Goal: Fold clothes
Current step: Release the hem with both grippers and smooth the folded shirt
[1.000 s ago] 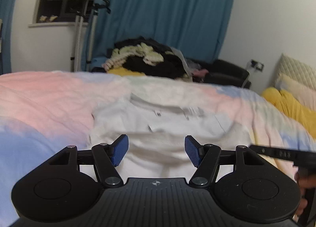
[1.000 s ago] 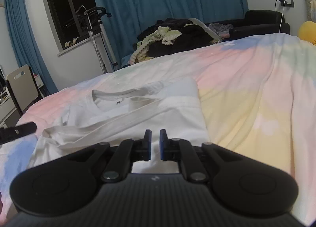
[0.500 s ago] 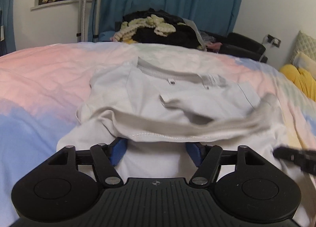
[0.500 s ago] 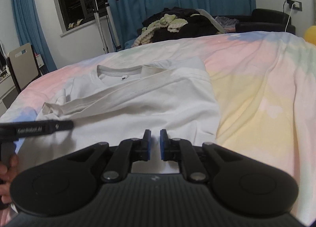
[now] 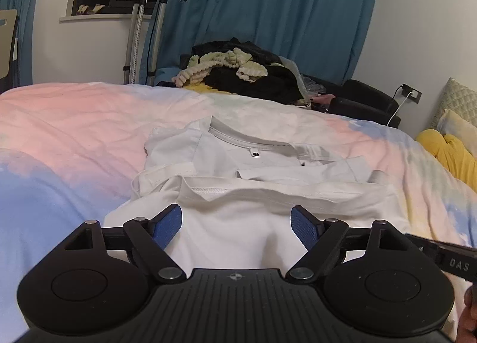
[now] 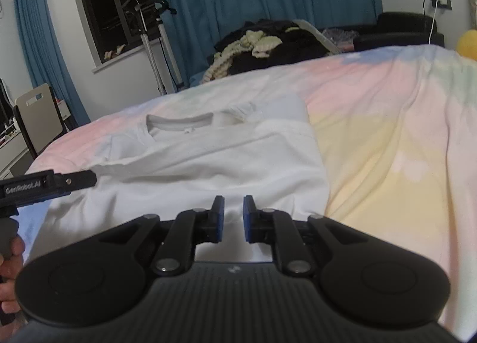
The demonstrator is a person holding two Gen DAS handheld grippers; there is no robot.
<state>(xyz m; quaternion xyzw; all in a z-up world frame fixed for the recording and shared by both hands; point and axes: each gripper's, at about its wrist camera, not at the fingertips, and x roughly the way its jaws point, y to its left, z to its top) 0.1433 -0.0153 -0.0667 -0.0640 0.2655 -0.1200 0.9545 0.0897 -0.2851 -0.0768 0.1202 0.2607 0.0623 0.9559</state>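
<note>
Shirt: white T-shirt point(image 5: 268, 194) on the bedspread point(image 5: 74, 122), hem now laid at 12 o'clock below the collar.
Left gripper point(image 5: 237, 225): wide, empty.
Right gripper point(image 6: 233, 217): narrow gap, just released; fold landed.

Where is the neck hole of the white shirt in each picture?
Left wrist view: the shirt collar is near the middle, a bit above centre, beyond the folded-up hem.
Right wrist view: the shirt collar is left of centre, in the upper half.
Shared landmark: the pile of dark clothes behind the bed, in front of the blue curtain.
</note>
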